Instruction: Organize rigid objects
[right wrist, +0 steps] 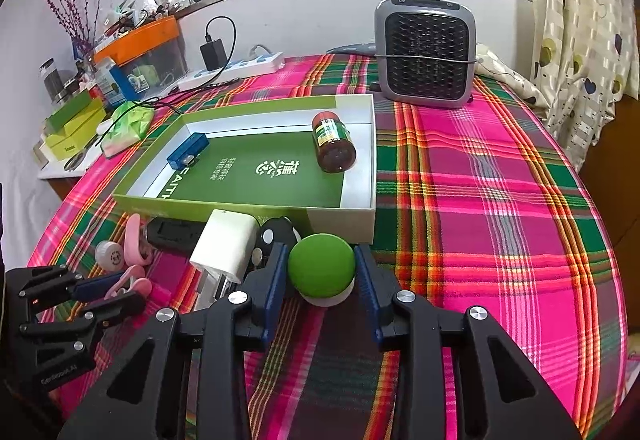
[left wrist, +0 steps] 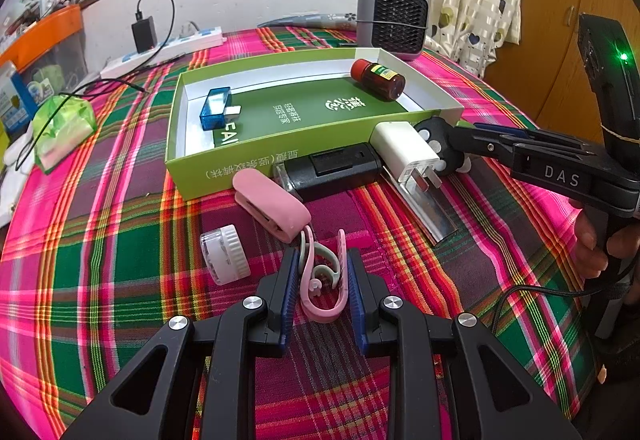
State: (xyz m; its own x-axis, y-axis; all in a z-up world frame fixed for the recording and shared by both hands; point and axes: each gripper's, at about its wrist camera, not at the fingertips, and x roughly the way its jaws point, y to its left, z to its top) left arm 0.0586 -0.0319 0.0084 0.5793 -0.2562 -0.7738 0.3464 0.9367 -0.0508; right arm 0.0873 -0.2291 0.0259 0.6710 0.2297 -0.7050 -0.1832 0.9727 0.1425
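Observation:
My left gripper (left wrist: 323, 280) is shut on a pink and grey bundle of ear hooks (left wrist: 320, 280), low over the plaid cloth. My right gripper (right wrist: 322, 264) straddles a green-domed, white-based object (right wrist: 322, 270) just outside the near wall of the green box (right wrist: 340, 226). The left pad is at the dome and a thin gap shows on the right side, so it is open. In the box lie a blue USB device (left wrist: 216, 108) and a red-capped brown bottle (left wrist: 378, 80). A white charger (left wrist: 408, 150), a black device (left wrist: 336, 170), a pink case (left wrist: 272, 206) and a small white jar (left wrist: 226, 254) lie in front.
A grey heater (right wrist: 426, 56) stands at the back of the table, with a power strip (right wrist: 236, 70) and charger cable at the back left. A green bag (left wrist: 64, 128) lies at the left edge. A clear strip (left wrist: 428, 208) lies under the charger. A hand (left wrist: 600, 244) holds the right gripper.

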